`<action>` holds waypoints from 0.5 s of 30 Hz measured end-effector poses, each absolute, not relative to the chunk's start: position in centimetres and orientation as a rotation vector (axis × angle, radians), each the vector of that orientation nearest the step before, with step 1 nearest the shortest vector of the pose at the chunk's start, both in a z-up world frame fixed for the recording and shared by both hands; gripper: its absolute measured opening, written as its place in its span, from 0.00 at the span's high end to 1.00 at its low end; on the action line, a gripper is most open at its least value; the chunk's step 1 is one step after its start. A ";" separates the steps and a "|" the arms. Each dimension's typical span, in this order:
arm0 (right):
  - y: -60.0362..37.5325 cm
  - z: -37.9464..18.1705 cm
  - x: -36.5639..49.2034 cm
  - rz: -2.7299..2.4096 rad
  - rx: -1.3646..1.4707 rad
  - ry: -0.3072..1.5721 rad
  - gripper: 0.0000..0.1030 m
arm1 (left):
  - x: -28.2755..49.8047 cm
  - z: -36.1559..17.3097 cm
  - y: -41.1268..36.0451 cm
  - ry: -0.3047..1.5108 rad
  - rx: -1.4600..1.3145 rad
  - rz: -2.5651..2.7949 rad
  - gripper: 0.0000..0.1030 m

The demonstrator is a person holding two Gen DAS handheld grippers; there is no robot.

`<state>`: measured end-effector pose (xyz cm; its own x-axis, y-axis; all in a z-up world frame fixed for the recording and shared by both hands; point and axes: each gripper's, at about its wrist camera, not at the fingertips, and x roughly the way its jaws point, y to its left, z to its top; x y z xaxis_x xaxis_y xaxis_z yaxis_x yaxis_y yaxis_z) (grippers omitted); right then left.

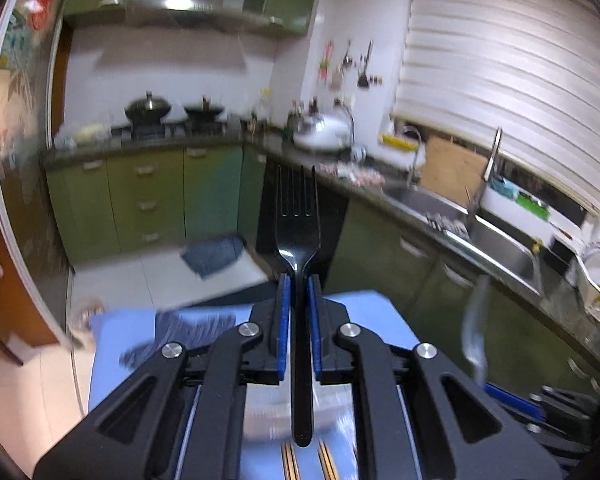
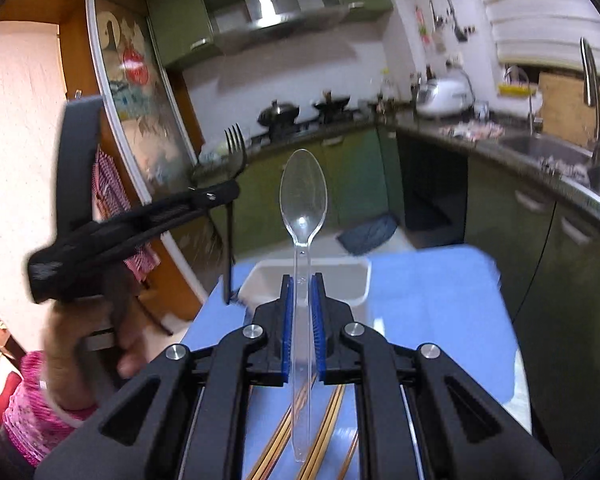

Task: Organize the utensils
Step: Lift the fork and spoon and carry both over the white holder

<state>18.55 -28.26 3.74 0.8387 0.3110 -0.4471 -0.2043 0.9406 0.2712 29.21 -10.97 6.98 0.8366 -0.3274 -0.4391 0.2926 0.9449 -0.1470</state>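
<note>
My left gripper (image 1: 298,286) is shut on a black plastic fork (image 1: 297,220), tines pointing up and away, raised above the blue table (image 1: 380,312). My right gripper (image 2: 302,284) is shut on a clear plastic spoon (image 2: 303,196), bowl up, above the blue table (image 2: 428,300). In the right wrist view the left gripper (image 2: 220,196) with the fork (image 2: 234,152) is at the left. A white rectangular bin (image 2: 312,276) stands on the table just beyond my right gripper. Wooden chopsticks (image 2: 324,420) lie below it; they also show in the left wrist view (image 1: 290,460). The blurred spoon (image 1: 474,332) shows at the right of the left view.
A blue-grey cloth (image 1: 192,328) lies on the table at the left. Green kitchen cabinets (image 1: 152,200), a stove with pans (image 1: 148,108), a rice cooker (image 1: 324,132) and a steel sink (image 1: 500,240) run along the counter behind. A rag (image 2: 368,232) lies on the floor.
</note>
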 end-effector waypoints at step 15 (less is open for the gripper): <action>-28.2 5.5 24.7 0.223 0.178 0.392 0.91 | 32.6 1.0 -12.3 0.451 -0.021 -0.303 0.91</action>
<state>24.67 -28.20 5.47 0.9002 0.2490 -0.3572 -0.1806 0.9600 0.2141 32.59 -12.33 1.01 0.8561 -0.2925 -0.4260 0.2833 0.9551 -0.0866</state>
